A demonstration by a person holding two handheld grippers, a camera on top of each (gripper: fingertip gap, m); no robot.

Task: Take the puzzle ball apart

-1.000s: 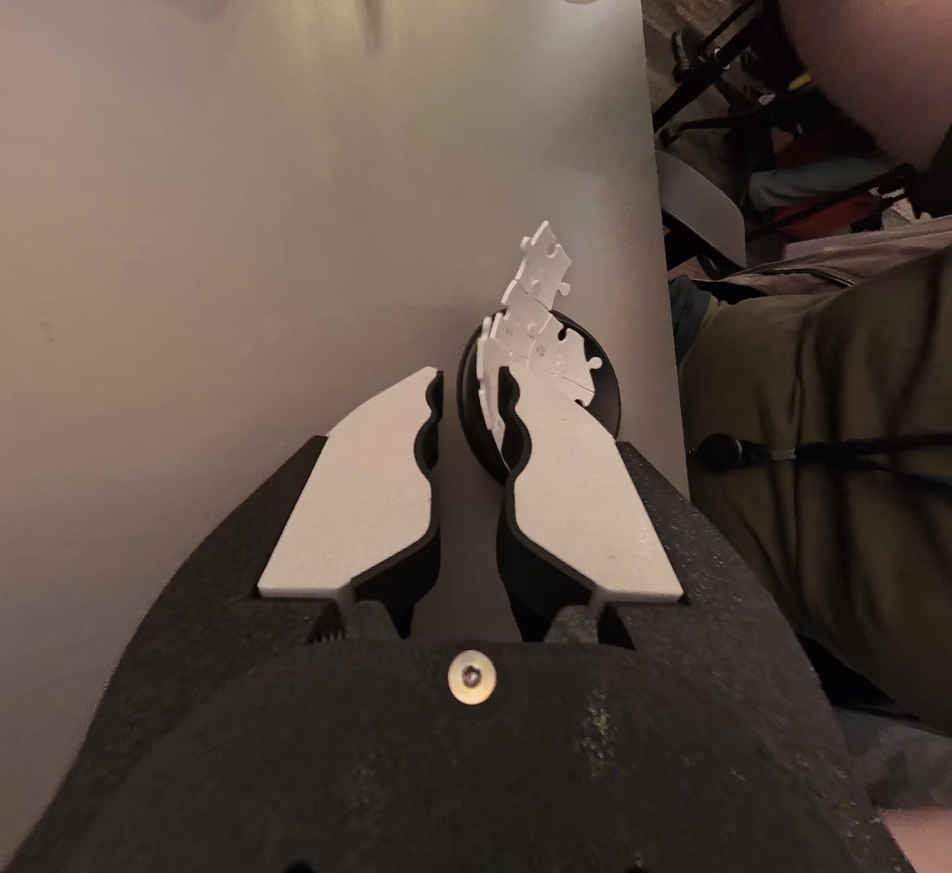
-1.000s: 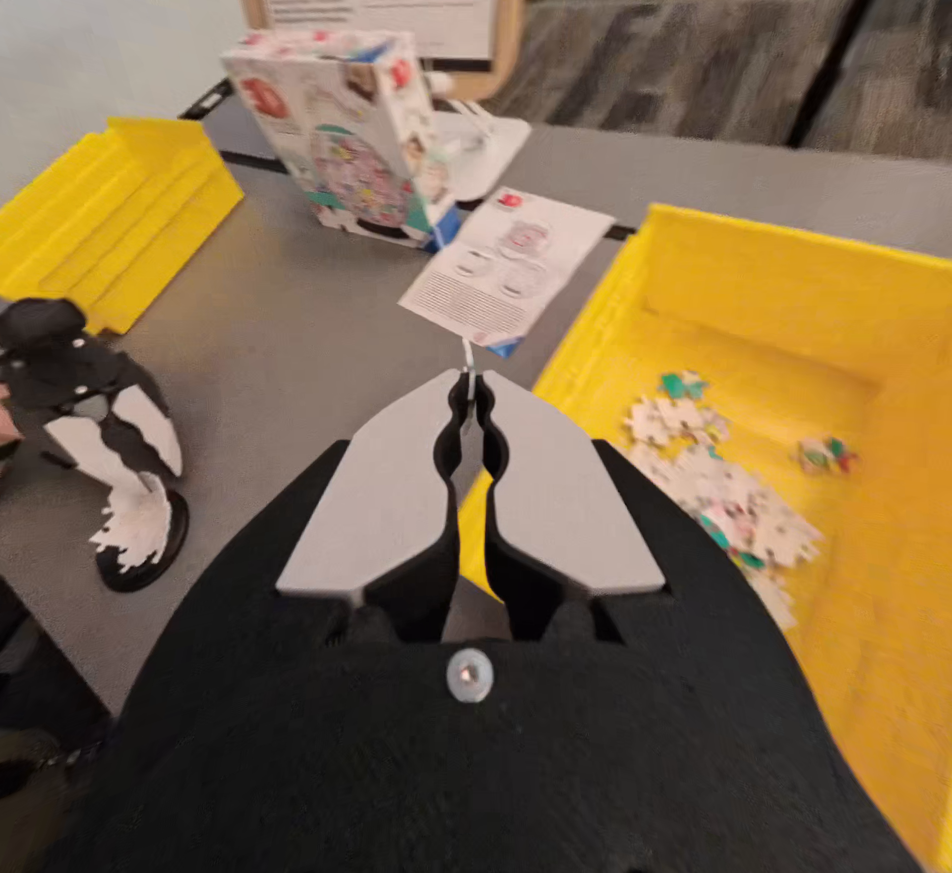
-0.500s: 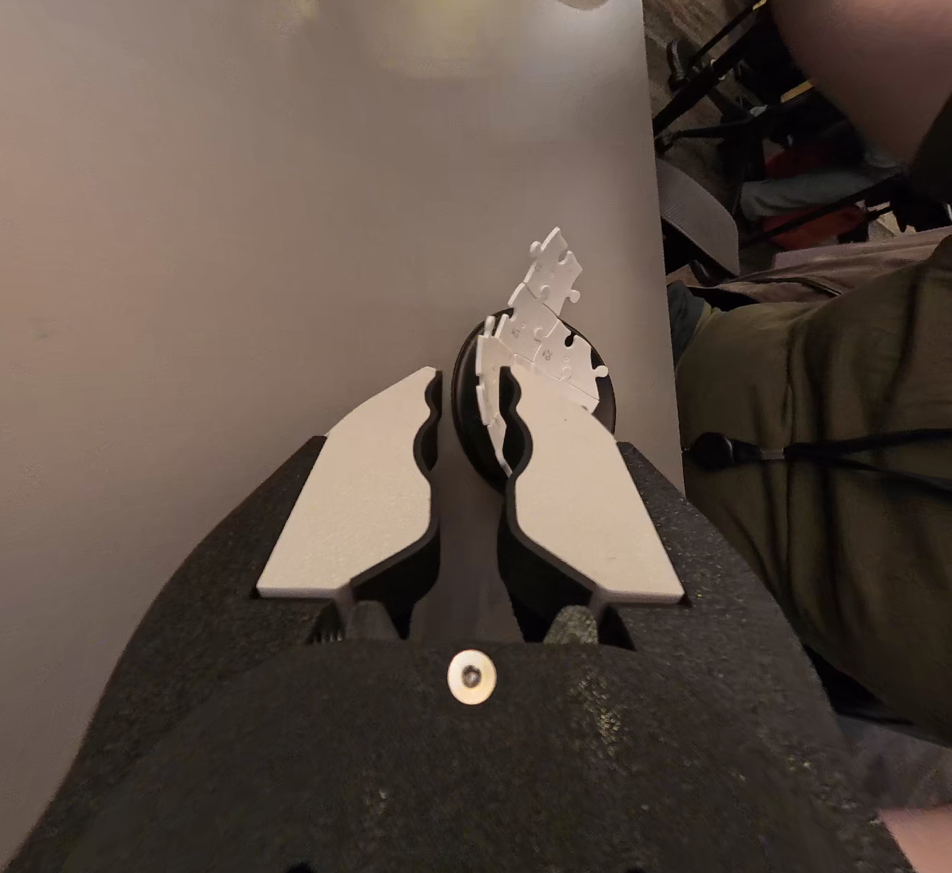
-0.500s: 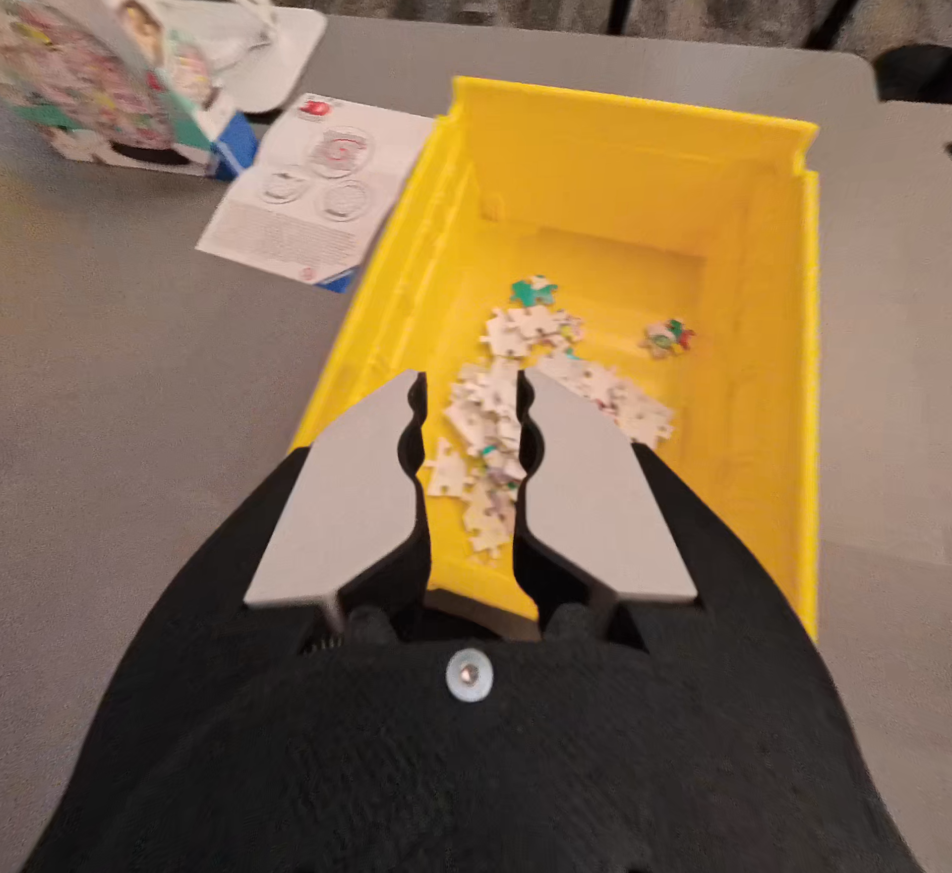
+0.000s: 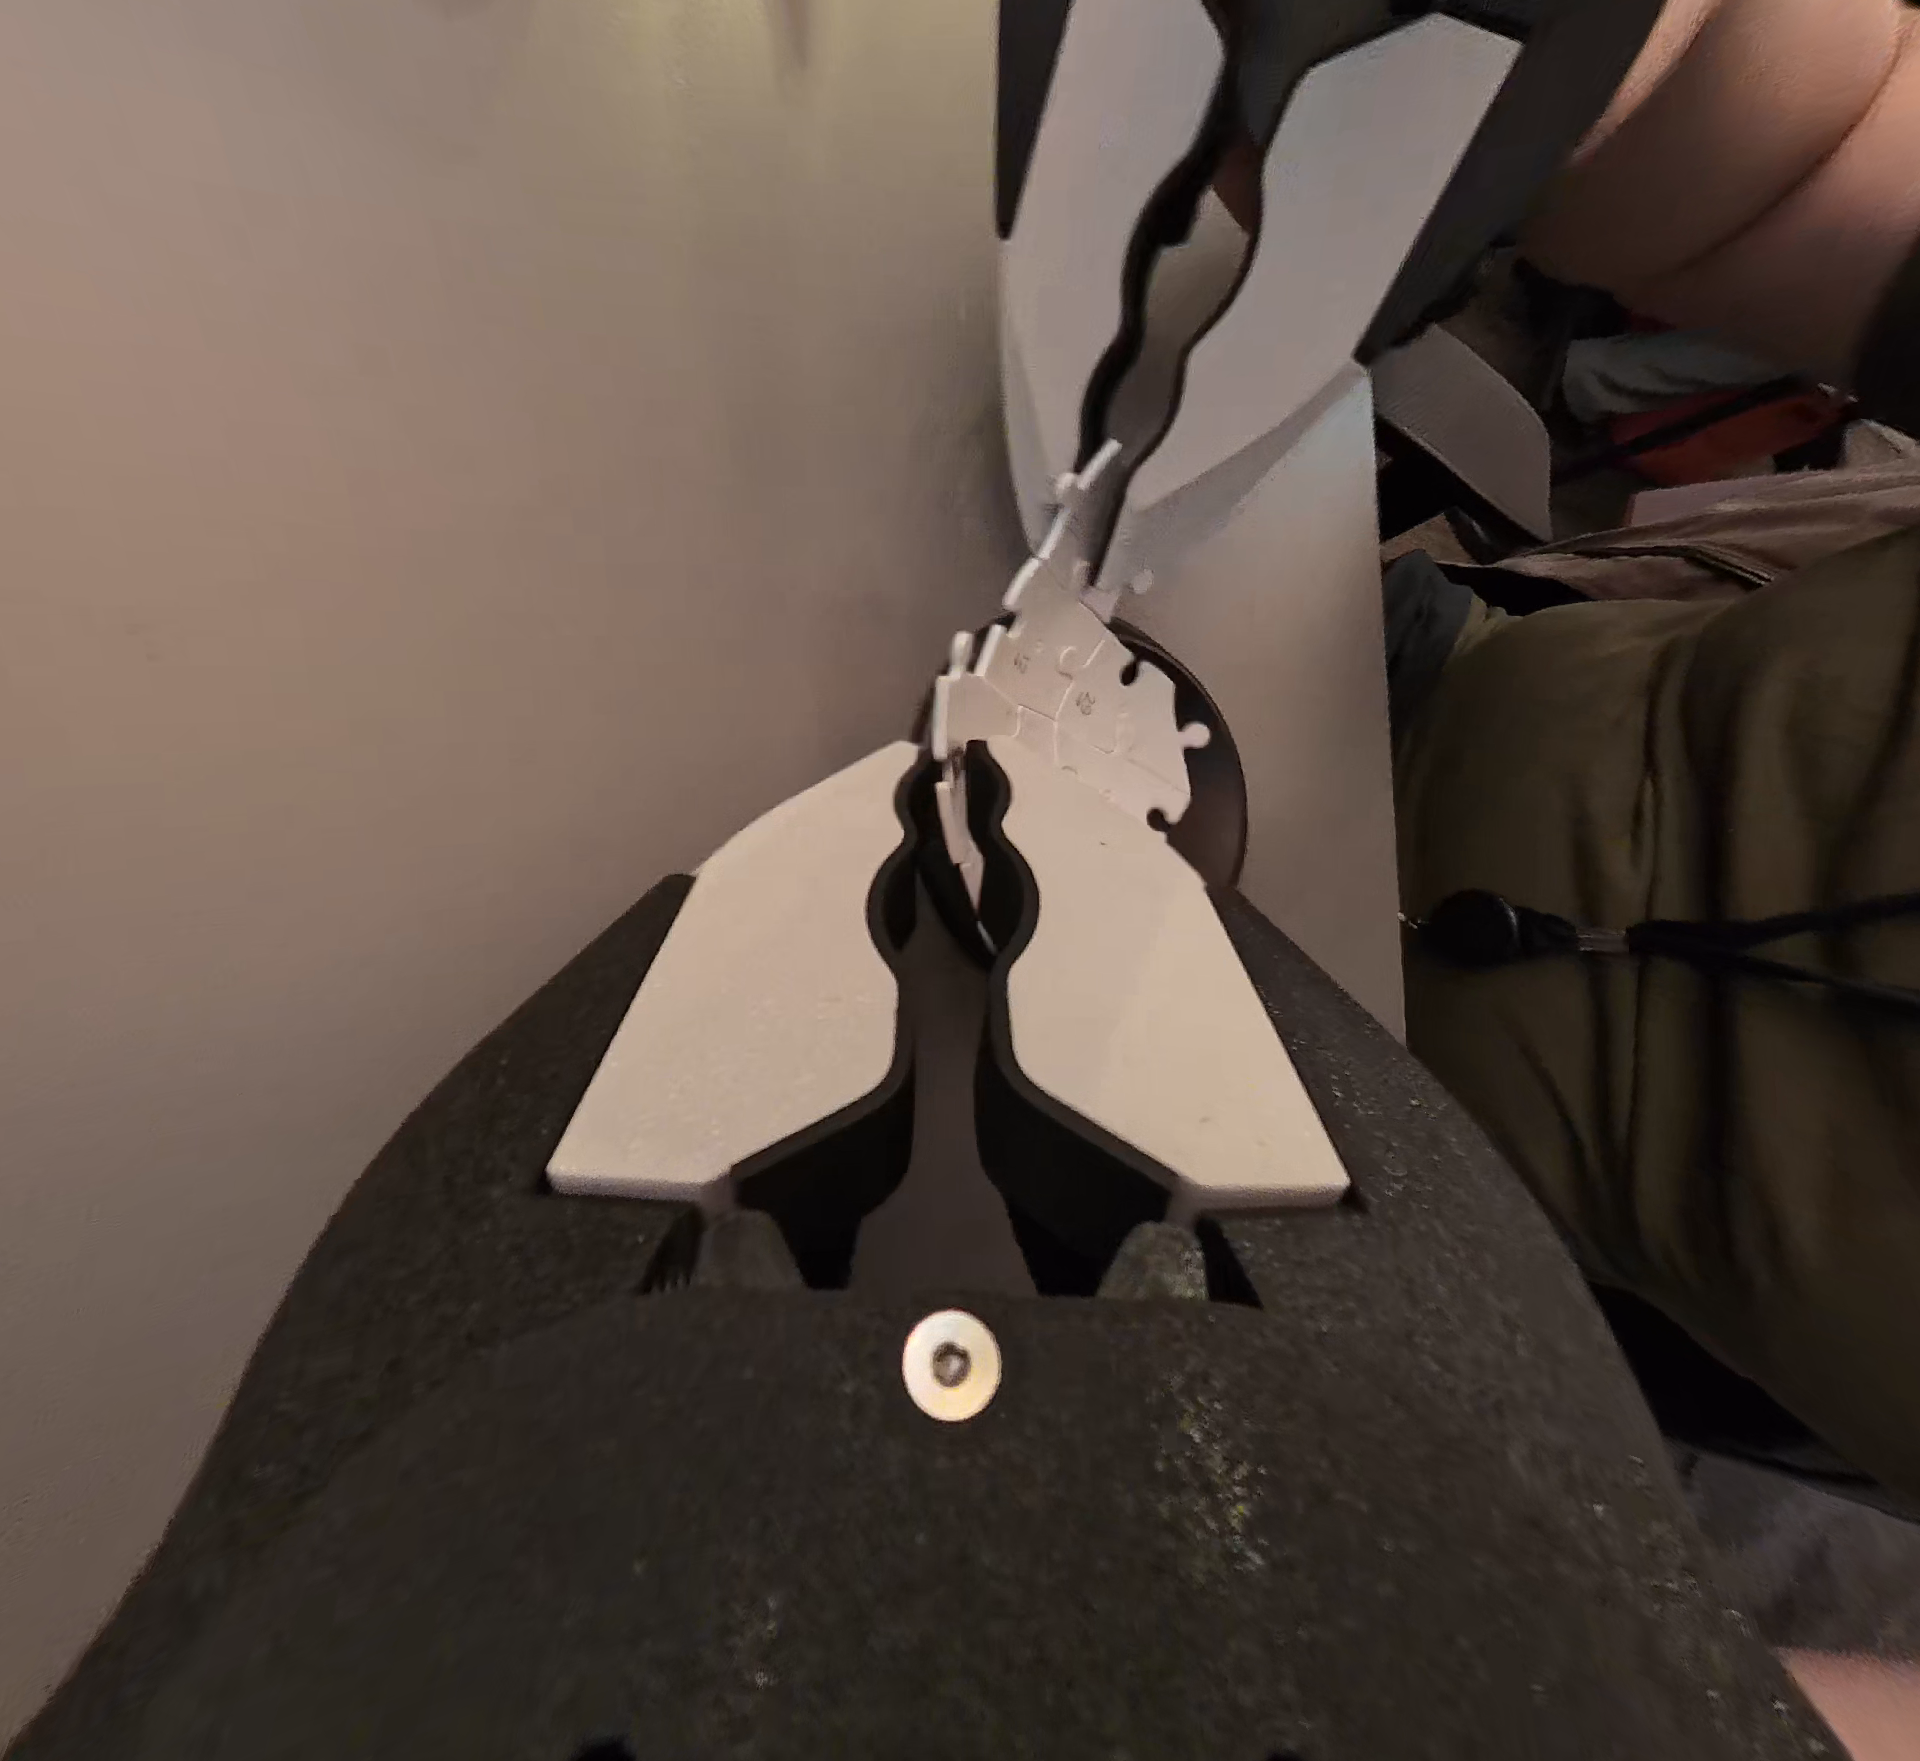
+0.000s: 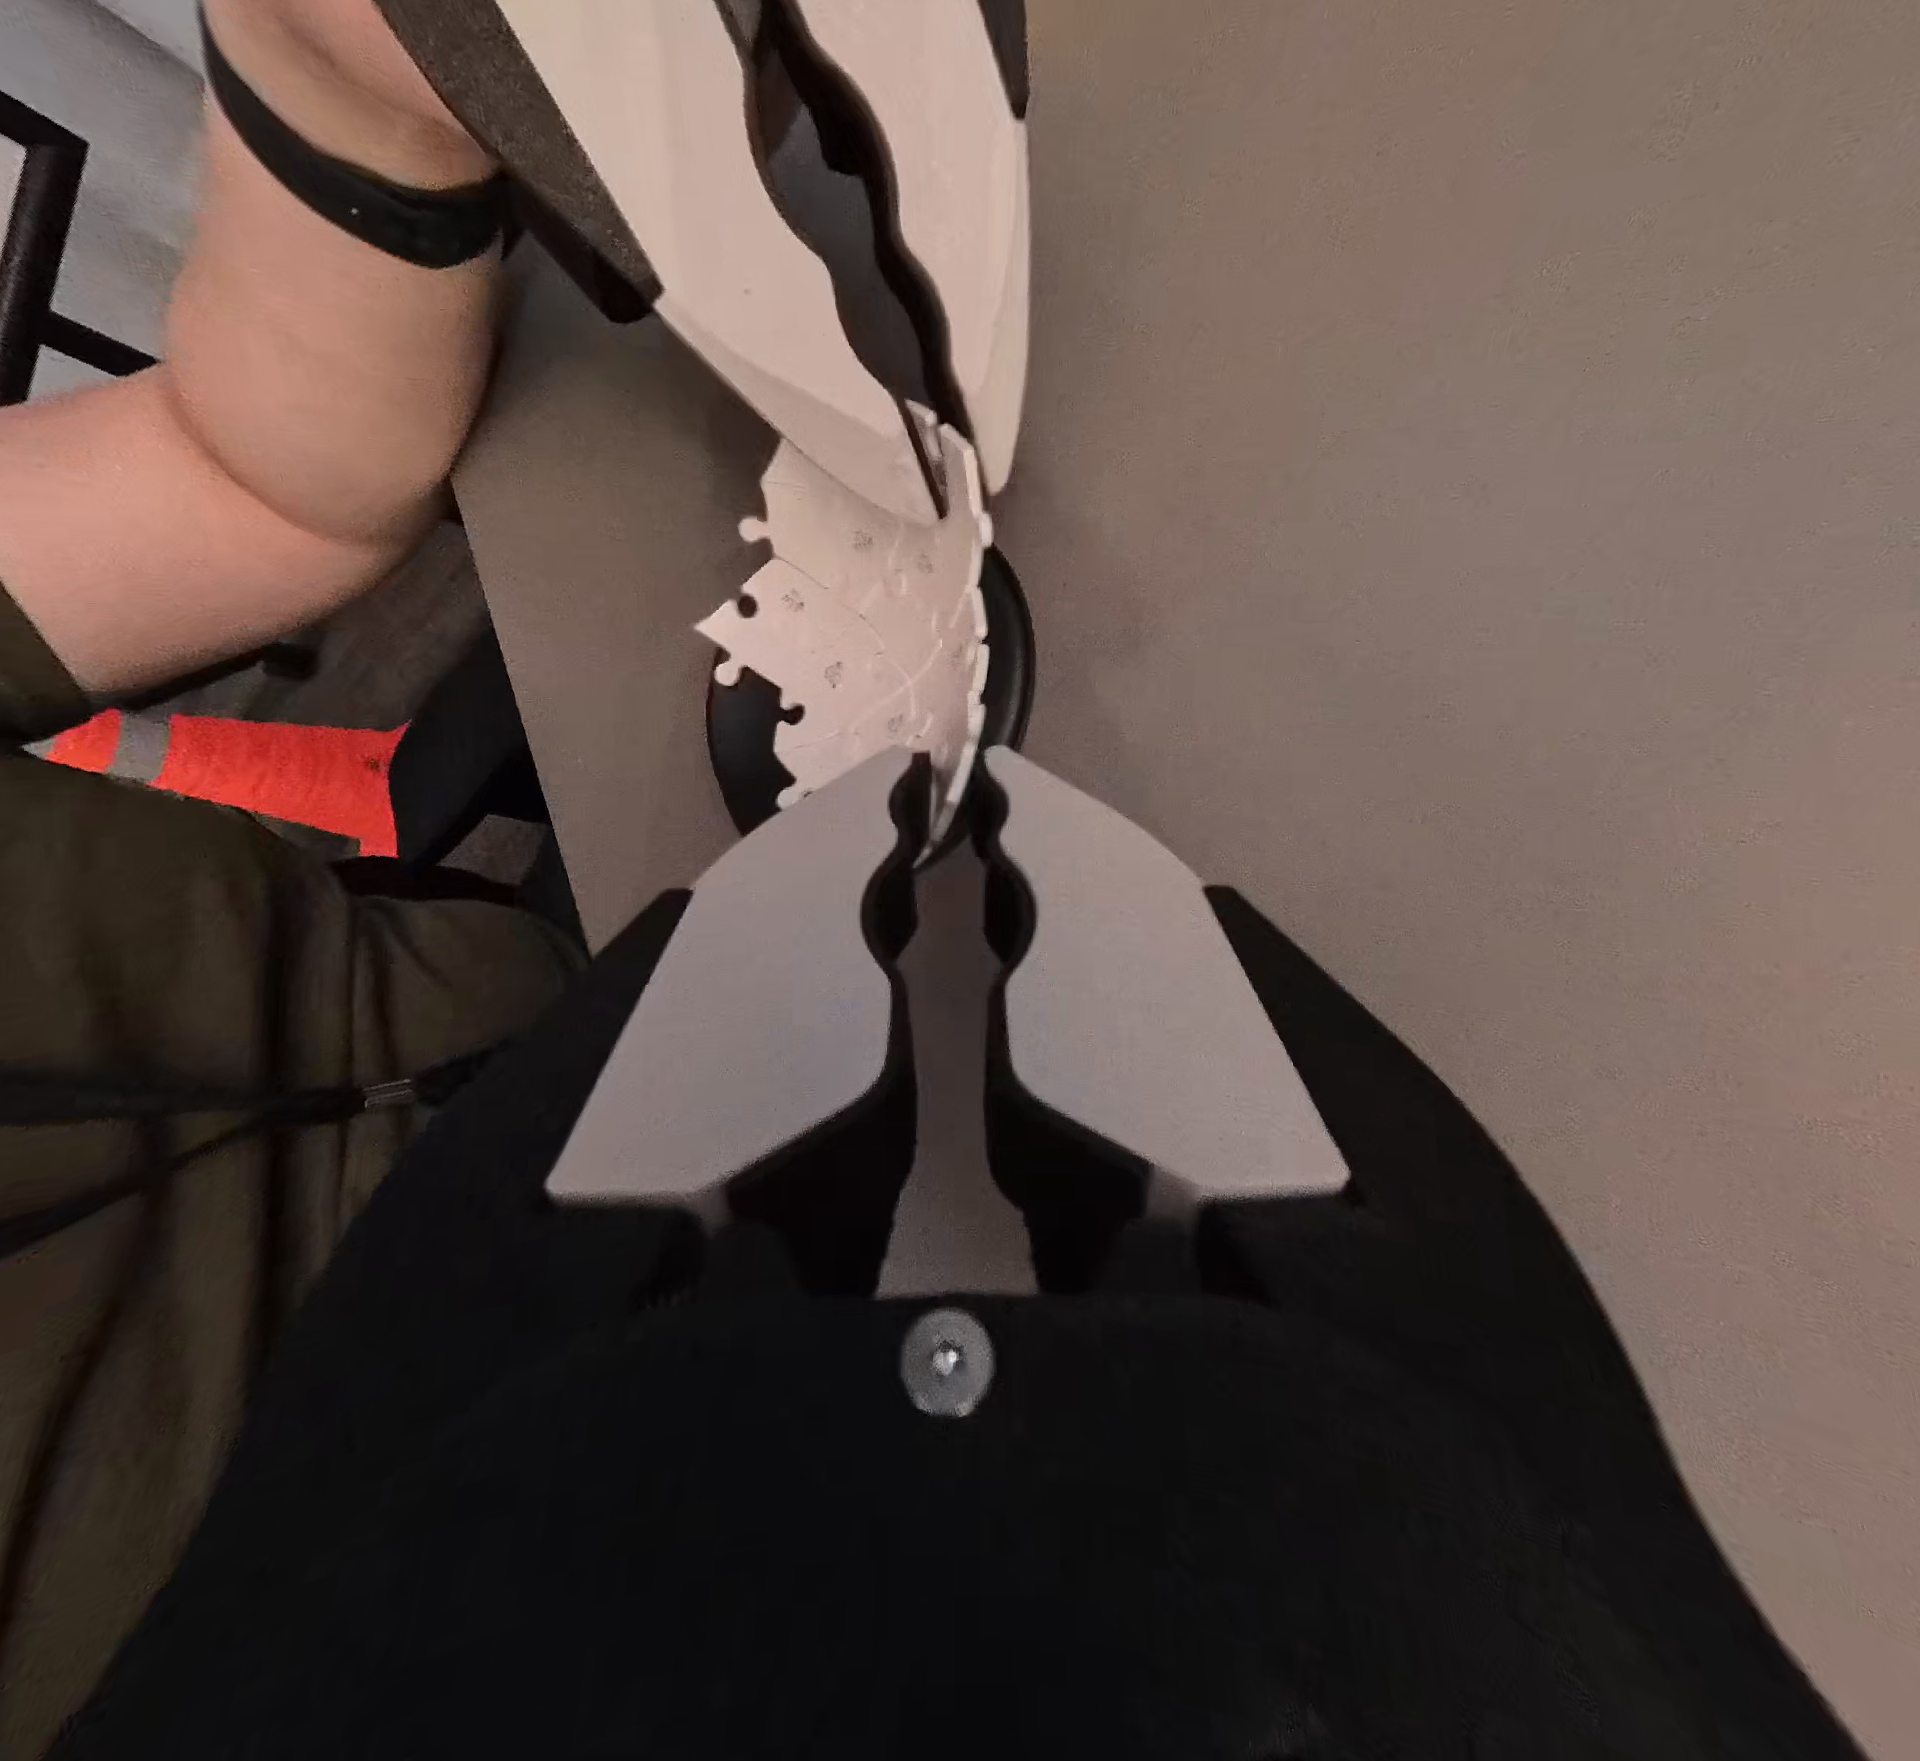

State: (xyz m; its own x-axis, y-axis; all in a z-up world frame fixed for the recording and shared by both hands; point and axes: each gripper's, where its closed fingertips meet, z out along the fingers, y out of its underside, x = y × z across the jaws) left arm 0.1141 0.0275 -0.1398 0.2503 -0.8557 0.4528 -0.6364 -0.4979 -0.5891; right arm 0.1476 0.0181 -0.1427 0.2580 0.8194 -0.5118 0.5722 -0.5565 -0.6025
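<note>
What is left of the puzzle ball is a curved white shell of joined pieces (image 5: 1081,714) standing on a black round stand (image 5: 1216,776) near the table edge. My left gripper (image 5: 951,771) is shut on the shell's near edge. My right gripper (image 5: 1107,475) comes in from above and is shut on the shell's top piece. In the right wrist view the shell (image 6: 873,641) and stand (image 6: 748,735) lie between both grippers: my right gripper (image 6: 945,771) pinches its near rim, and my left gripper (image 6: 940,454) pinches the far rim.
The grey table (image 5: 416,464) spreads to the left, and its edge (image 5: 1382,672) runs just right of the stand. A person's arm (image 6: 260,412) and olive clothing (image 5: 1662,828) are close beside it. An orange item (image 6: 229,766) lies below the table. Left tips to right tips: about 5 cm.
My right gripper opened over the yellow bin, let go of its piece, came back to the shell and shut on its top piece. My left gripper shut on the shell's edge.
</note>
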